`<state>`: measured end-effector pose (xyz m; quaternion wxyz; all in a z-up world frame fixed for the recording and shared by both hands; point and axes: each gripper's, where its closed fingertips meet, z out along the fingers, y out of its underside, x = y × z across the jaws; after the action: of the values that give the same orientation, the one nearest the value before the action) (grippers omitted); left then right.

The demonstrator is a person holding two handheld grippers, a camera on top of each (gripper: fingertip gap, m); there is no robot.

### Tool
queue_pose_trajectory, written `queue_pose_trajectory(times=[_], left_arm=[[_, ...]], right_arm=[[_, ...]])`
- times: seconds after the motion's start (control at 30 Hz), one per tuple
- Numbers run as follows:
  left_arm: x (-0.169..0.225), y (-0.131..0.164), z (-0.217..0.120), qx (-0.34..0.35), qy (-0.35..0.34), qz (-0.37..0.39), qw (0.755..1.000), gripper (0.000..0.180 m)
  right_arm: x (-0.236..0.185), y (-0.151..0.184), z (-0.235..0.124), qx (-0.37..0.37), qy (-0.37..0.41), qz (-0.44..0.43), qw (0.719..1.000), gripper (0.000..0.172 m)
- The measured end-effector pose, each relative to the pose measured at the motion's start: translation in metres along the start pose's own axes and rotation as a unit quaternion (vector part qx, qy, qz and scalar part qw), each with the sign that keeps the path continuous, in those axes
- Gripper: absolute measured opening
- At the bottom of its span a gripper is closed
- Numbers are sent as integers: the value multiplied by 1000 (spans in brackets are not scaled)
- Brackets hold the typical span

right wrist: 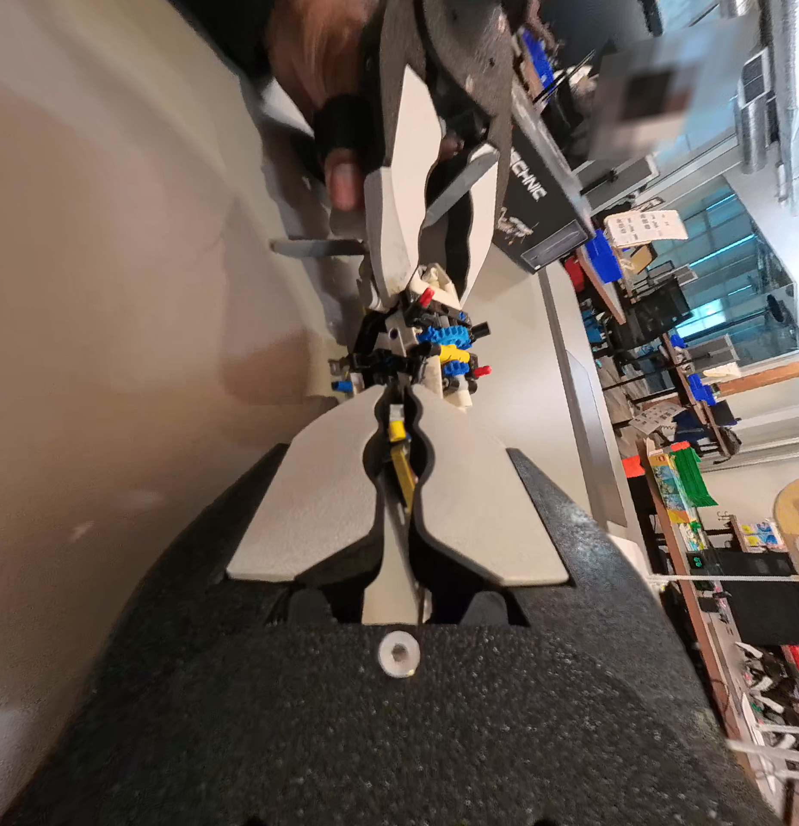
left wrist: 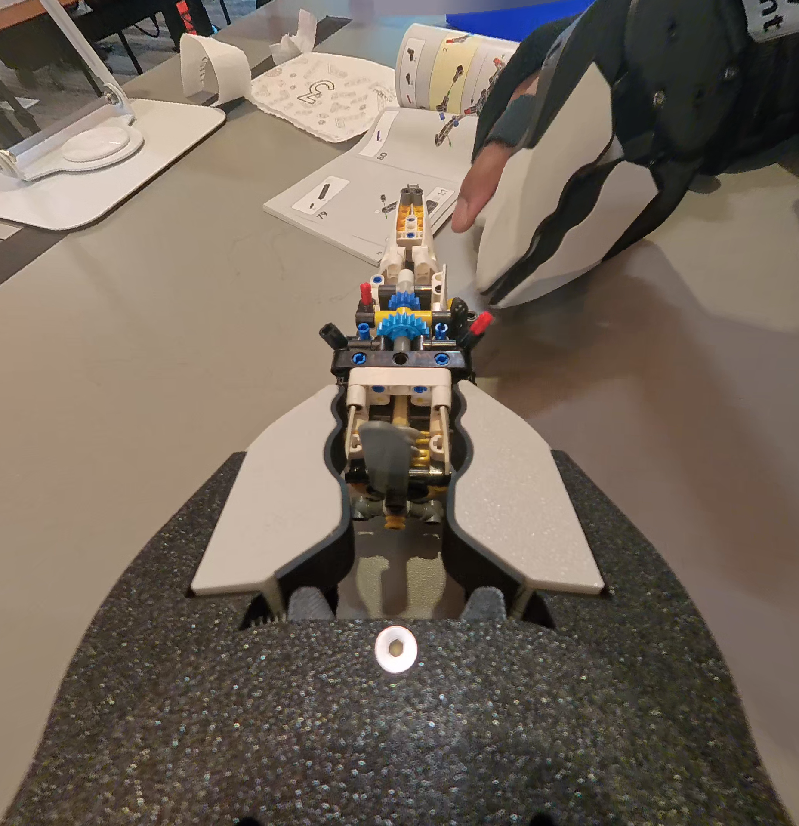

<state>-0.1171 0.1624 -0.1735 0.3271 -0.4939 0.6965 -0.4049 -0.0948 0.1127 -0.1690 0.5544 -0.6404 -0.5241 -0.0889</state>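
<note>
Left wrist view: we see the left gripper (left wrist: 399, 429) clamped on the rear of a brick-built model (left wrist: 404, 339) with blue gears, held over the grey table (left wrist: 142, 357) near an open instruction booklet (left wrist: 366, 187). Right wrist view: we see the right gripper (right wrist: 395, 404) nearly closed on a thin yellow part (right wrist: 397, 431), its tips at the model's other end.

My grey worktop (left wrist: 120, 357) runs out ahead; beyond it, brown-topped desks (right wrist: 683, 536) piled with clutter line up beside big windows (right wrist: 746, 250), daylight coming through.
</note>
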Motion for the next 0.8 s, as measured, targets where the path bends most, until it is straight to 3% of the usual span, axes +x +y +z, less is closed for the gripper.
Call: queue_pose_trajectory(times=[0.3,0.6,0.7,0.8], left_arm=[[1,0,-1,0,-5,5,1000,46],[2,0,-1,0,-6,8,1000,46],[3,0,-1,0,-4,10,1000,46],[5,0,-1,1,3,14,1000,45]], right_arm=[[9,-21,13,25,47,-66,996,19],[9,-33,24,45,16,-25,999,23],[11,-35,28,46,7,-11,999,22],[7,-34,31,41,-18,-9,999,10]])
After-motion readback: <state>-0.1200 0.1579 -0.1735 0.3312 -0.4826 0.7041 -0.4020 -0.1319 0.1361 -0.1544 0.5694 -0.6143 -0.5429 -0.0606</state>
